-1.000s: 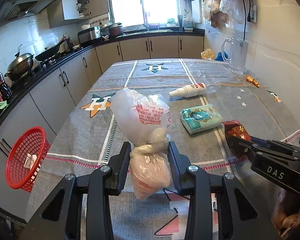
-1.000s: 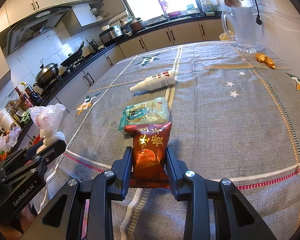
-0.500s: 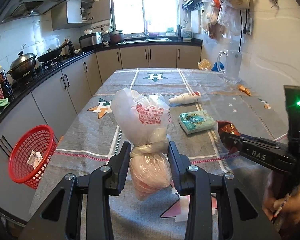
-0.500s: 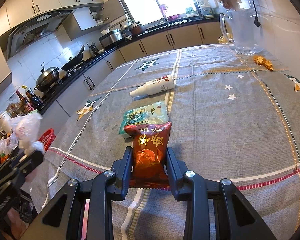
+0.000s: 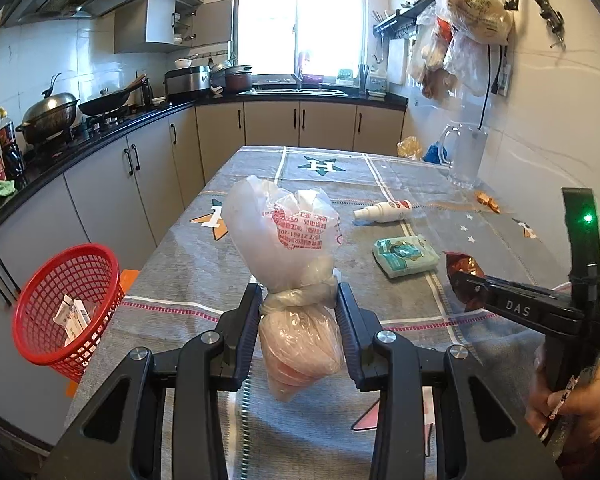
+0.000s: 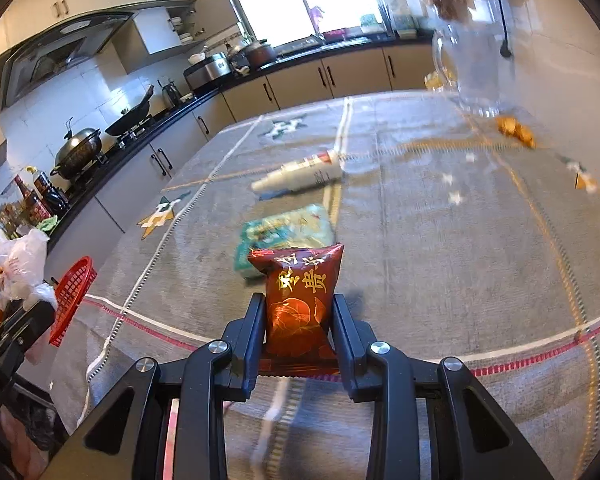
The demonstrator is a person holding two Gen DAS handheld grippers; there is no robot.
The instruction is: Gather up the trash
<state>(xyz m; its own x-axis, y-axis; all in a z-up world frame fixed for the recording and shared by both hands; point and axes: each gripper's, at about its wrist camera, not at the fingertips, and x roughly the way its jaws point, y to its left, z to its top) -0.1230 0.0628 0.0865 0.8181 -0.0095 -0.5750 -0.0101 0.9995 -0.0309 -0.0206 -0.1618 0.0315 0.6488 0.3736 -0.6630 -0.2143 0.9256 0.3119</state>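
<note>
My left gripper [image 5: 298, 300] is shut on the knotted neck of a clear plastic bag [image 5: 288, 240] with pinkish contents, held above the table's near end. My right gripper [image 6: 299, 312] is shut on a red snack packet [image 6: 300, 292], lifted above the cloth; it also shows in the left wrist view [image 5: 464, 276]. A red mesh basket [image 5: 66, 304] with a small carton inside stands on the floor left of the table, also in the right wrist view [image 6: 74, 296]. A teal packet [image 5: 404, 256] and a white bottle [image 5: 382, 213] lie on the table.
The table has a grey star-patterned cloth [image 5: 380, 184]. A glass jug [image 5: 466, 156] and orange scraps [image 5: 486, 202] are at the far right by the wall. Kitchen cabinets [image 5: 112, 184] run along the left. Bags hang on the right wall [image 5: 476, 12].
Both grippers have risen and pulled back from the table with their loads. The red basket now shows more fully to the left. The right wrist view is motion-blurred.
</note>
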